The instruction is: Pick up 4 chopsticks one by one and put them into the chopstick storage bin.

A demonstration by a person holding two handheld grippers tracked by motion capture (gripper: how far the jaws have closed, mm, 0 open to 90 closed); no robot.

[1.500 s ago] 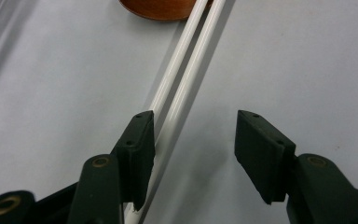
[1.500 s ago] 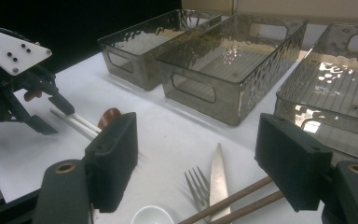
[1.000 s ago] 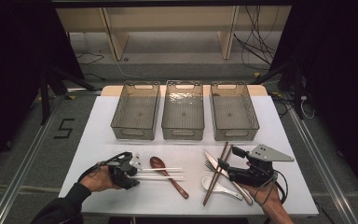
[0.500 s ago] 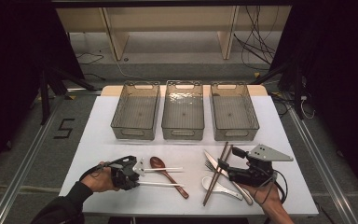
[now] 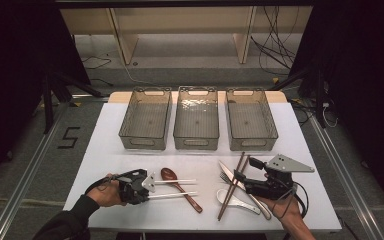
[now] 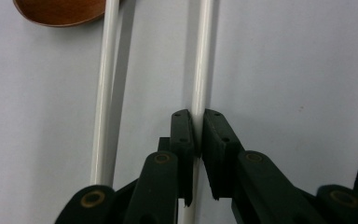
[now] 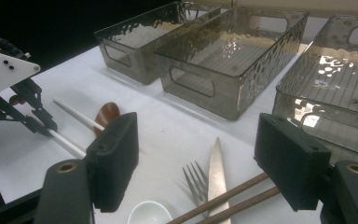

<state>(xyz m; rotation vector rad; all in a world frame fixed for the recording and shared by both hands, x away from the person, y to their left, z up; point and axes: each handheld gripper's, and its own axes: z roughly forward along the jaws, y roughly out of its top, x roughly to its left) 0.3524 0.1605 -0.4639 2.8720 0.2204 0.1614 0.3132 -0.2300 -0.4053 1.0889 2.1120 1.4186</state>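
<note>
**A:** Left gripper view: left gripper jaws have just been closing, now clamped on one thin white plastic chopstick. Its twin white chopstick lies free just beside, on the white table.

**B:** Right side?

**A:** Right gripper jaws wide apart, nothing between the pads. Under it: brown wooden chopstick pair, steel fork, steel knife.

**B:** Beyond?

**A:** Brown wooden spoon crosses the white pair; three clear grey plastic bins at the far side.
</note>
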